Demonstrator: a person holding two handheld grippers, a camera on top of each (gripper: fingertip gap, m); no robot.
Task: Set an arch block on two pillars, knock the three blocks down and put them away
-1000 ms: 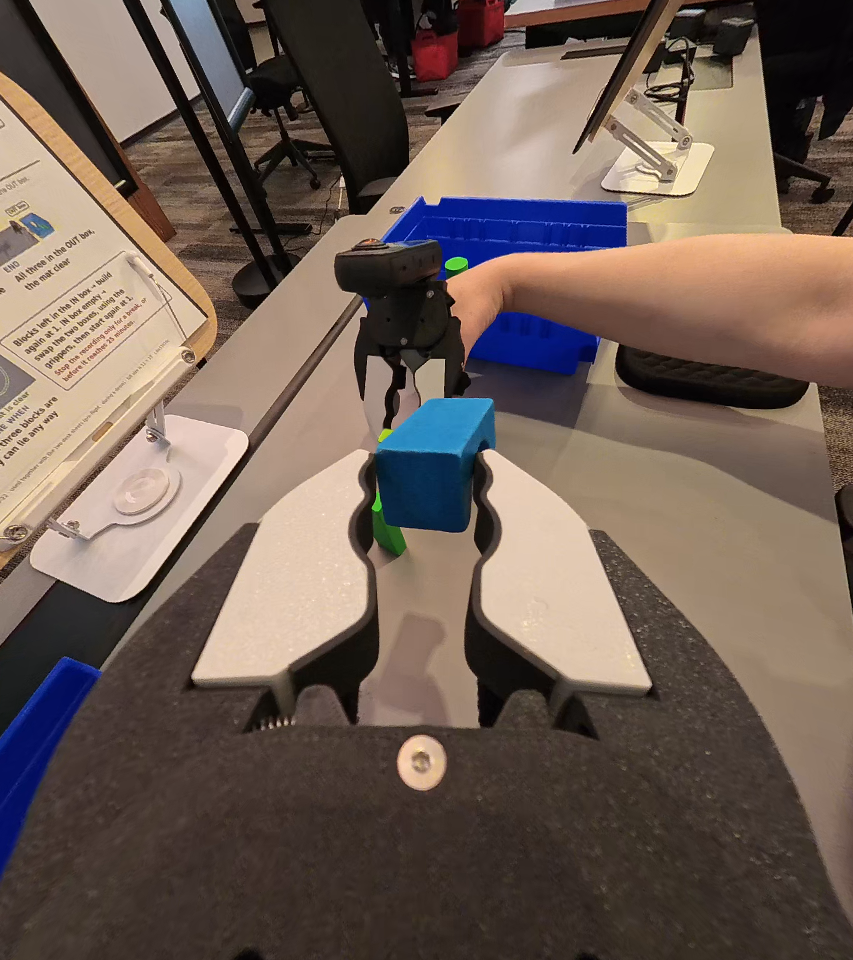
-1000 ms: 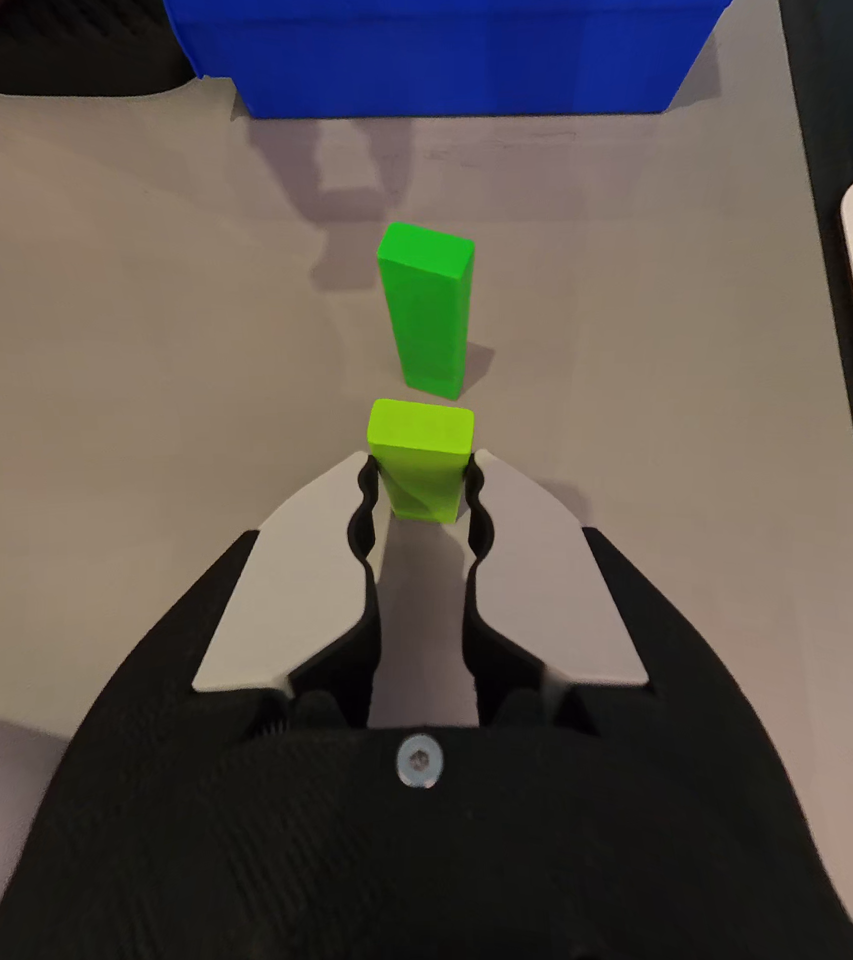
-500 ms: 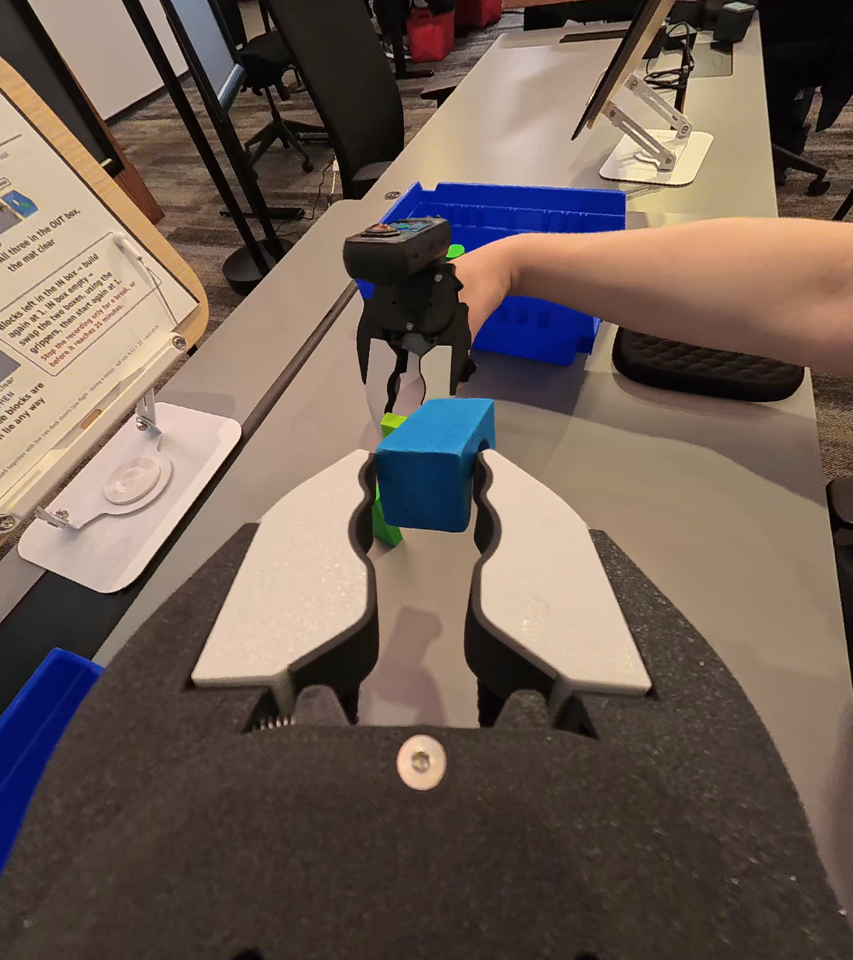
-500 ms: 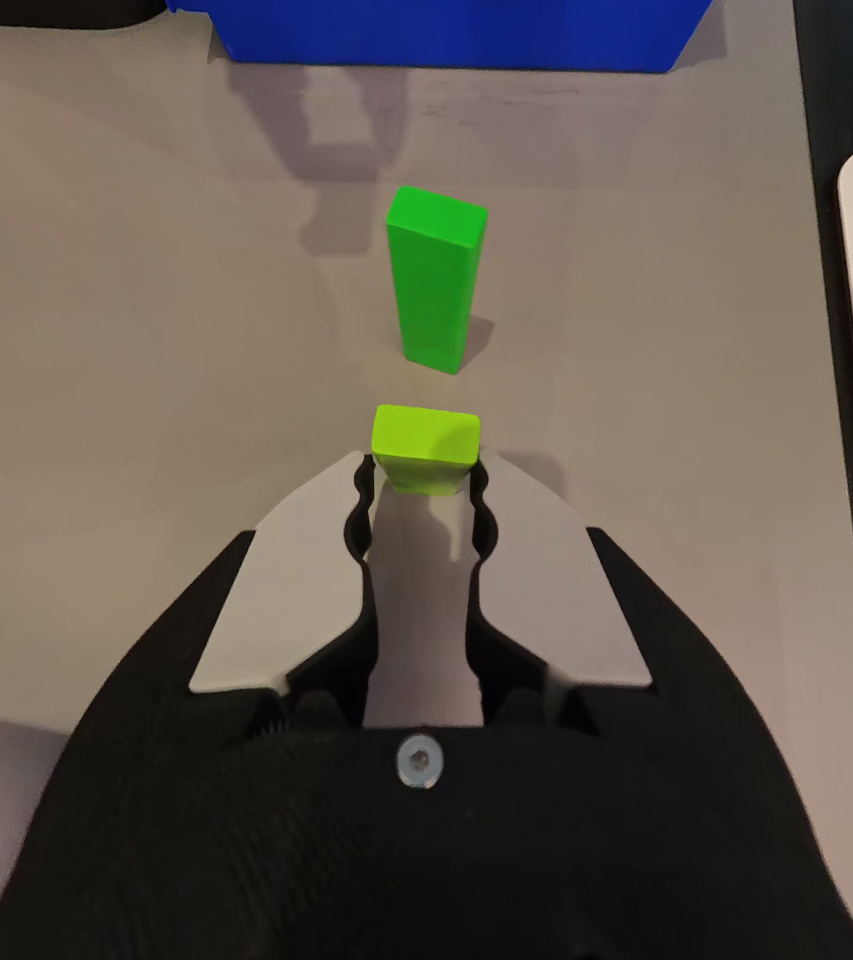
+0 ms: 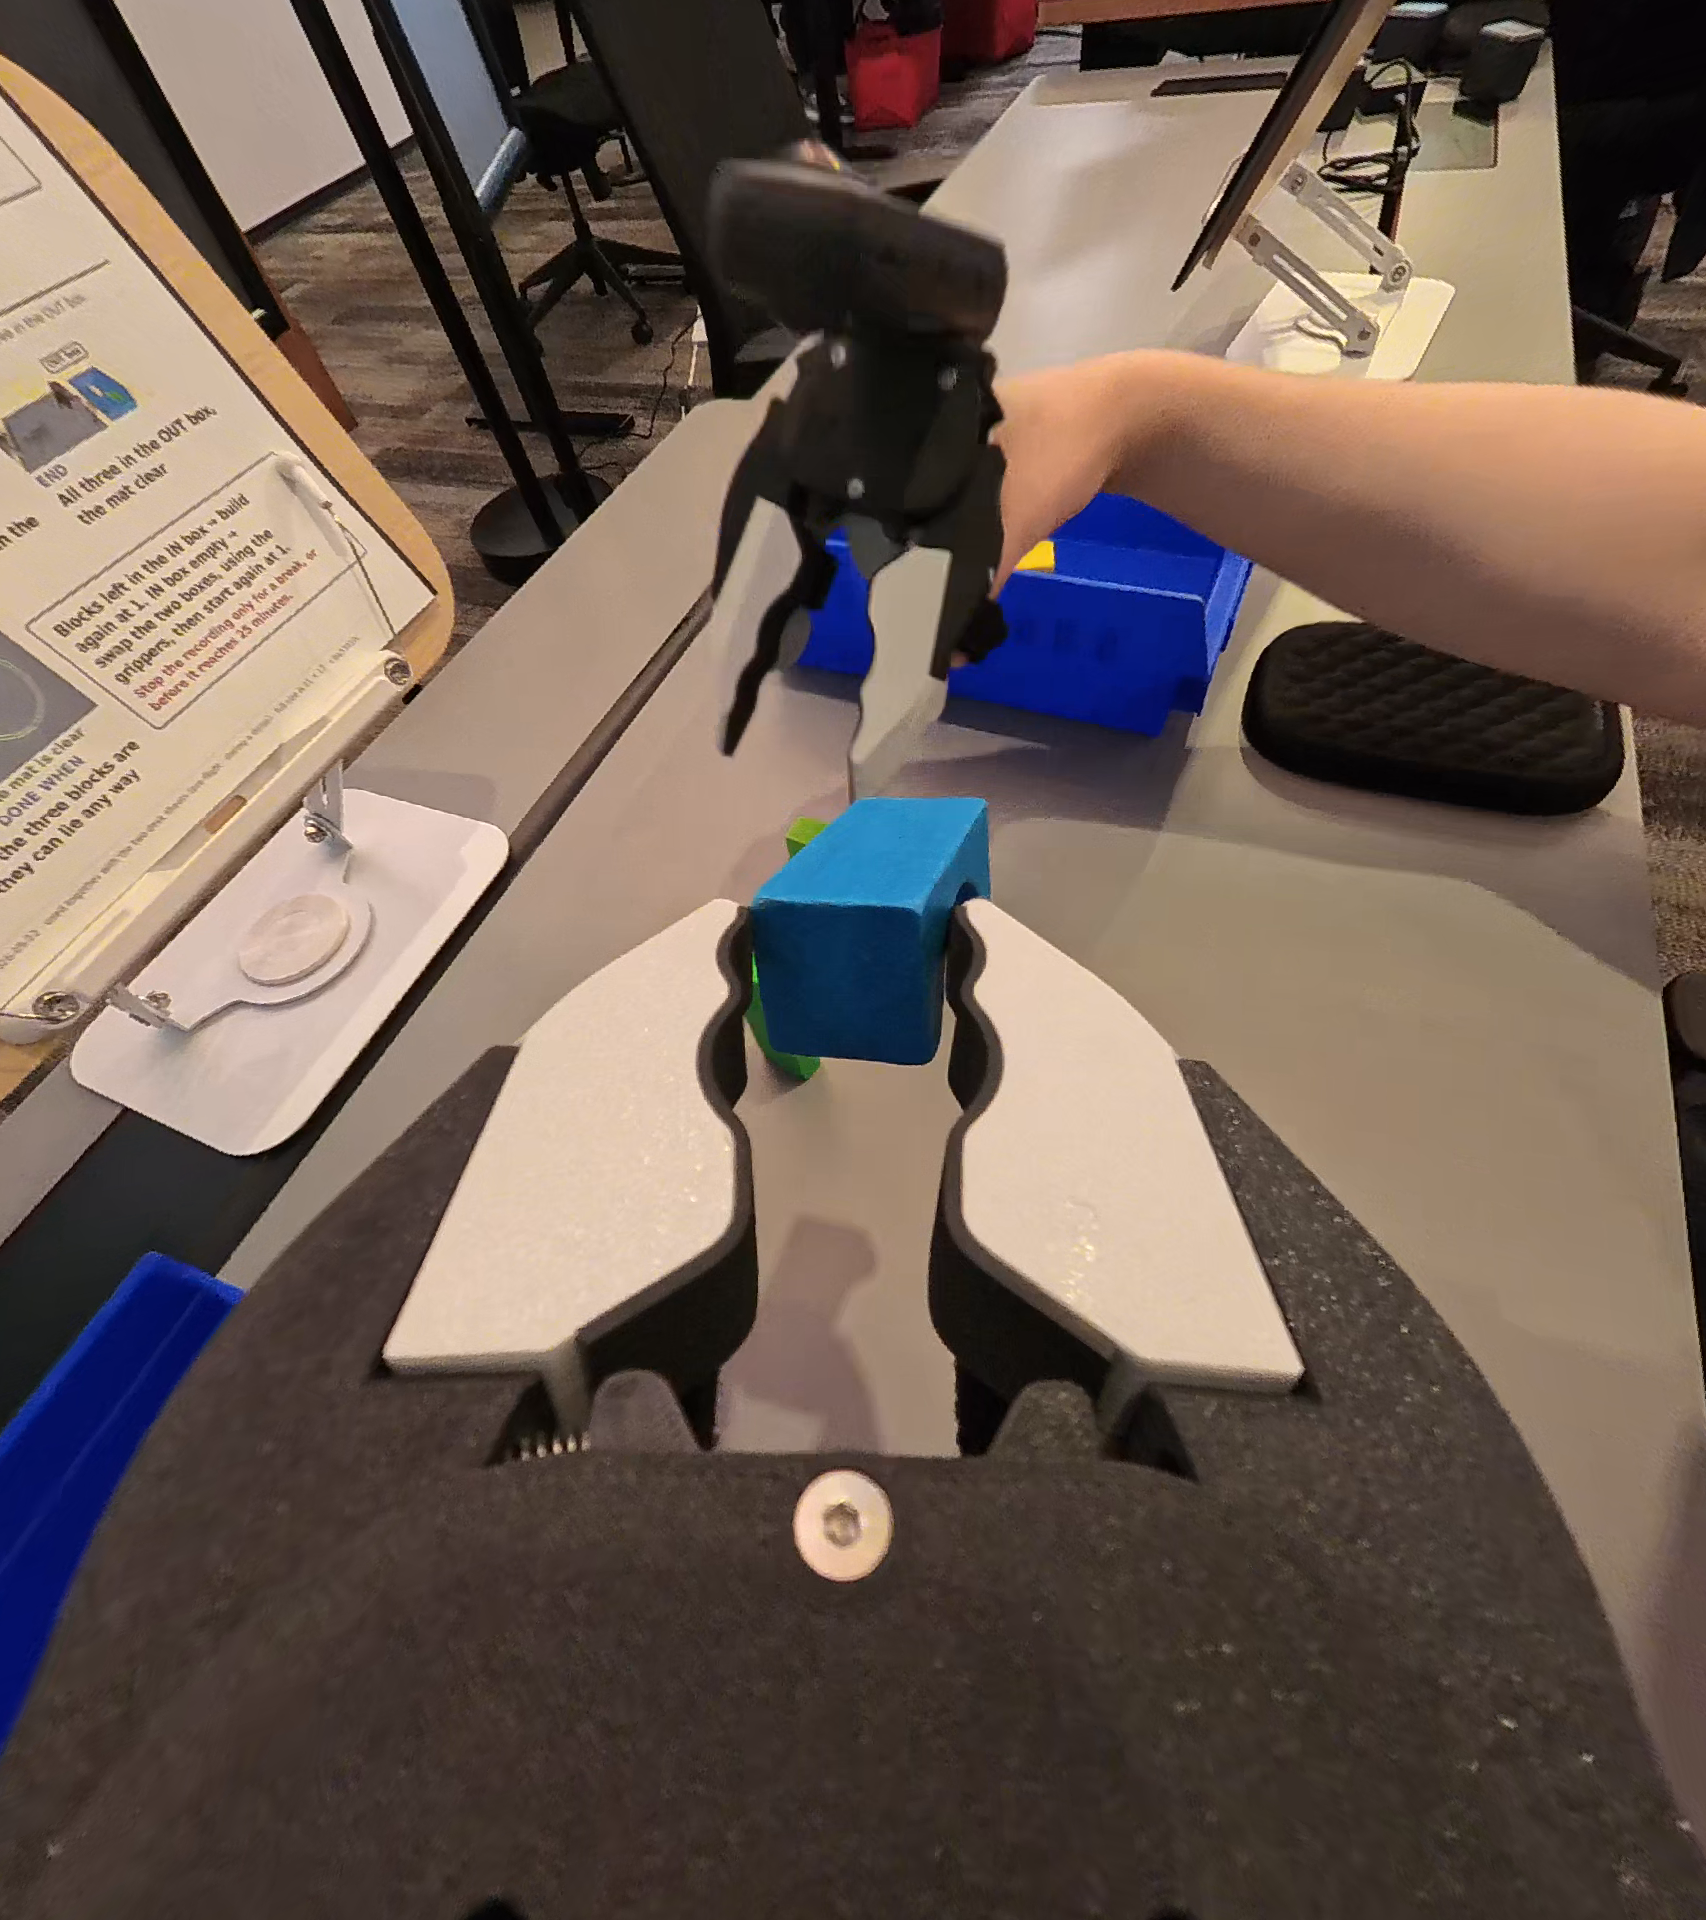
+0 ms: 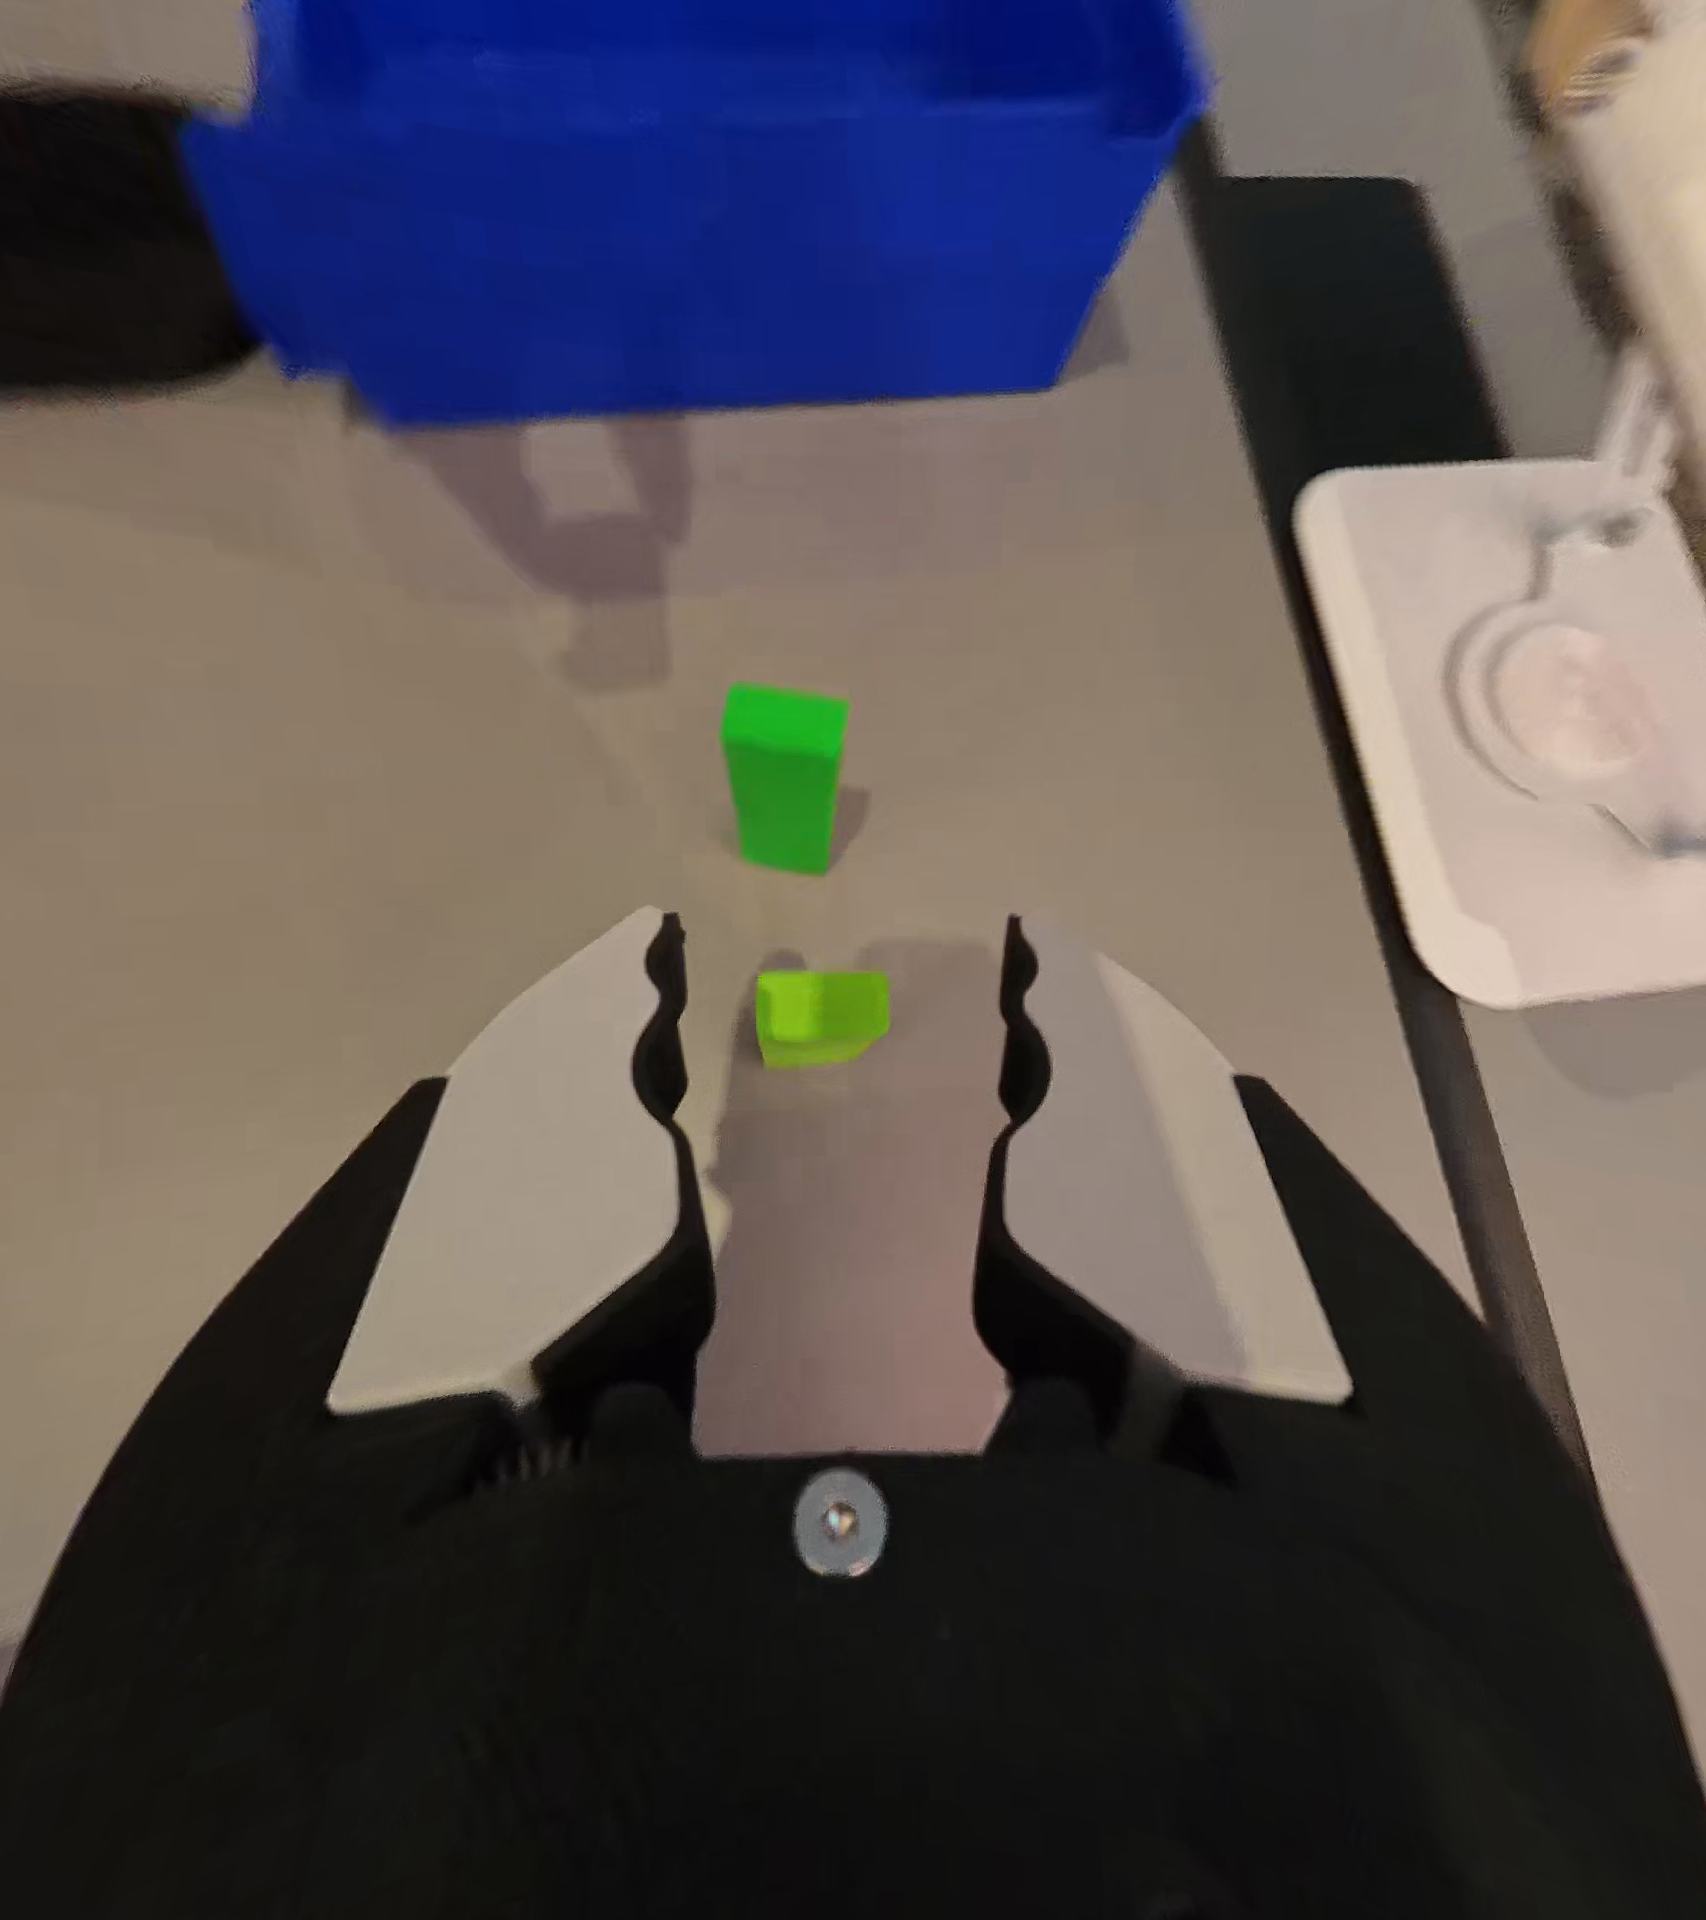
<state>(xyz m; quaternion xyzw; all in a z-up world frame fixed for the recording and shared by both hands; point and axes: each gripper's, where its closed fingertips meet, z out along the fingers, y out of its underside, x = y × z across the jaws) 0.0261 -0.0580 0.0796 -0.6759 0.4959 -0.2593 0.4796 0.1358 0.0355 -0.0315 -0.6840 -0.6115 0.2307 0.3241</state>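
My left gripper (image 5: pixel 849 935) is shut on a blue arch block (image 5: pixel 854 940) and holds it above the grey table. Two green pillars stand behind it, mostly hidden: the near one (image 5: pixel 776 1044) and the far one's top (image 5: pixel 805 831). My right gripper (image 5: pixel 828 696) hangs open above them, held by a person's hand. In the blurred right wrist view, my right gripper (image 6: pixel 836 935) is open and raised over one upright green pillar (image 6: pixel 821 1018), apart from it. The other pillar (image 6: pixel 784 779) stands just beyond.
A blue bin (image 5: pixel 1067 644) with a yellow block (image 5: pixel 1036 556) sits at the far end beside a black pad (image 5: pixel 1431 717). Another blue bin (image 5: pixel 28 1455) is at the near left, also in the right wrist view (image 6: pixel 703 208). An instruction board on a white stand (image 5: pixel 288 956) is on the left. Tip to tip, the grippers are about 20 cm apart. About 4 cm separates my right fingertips from the upright green pillar (image 6: pixel 821 1018).
My right gripper has opened, let go of the green pillar and lifted away from it. My left gripper still holds the blue arch block in nearly the same place.
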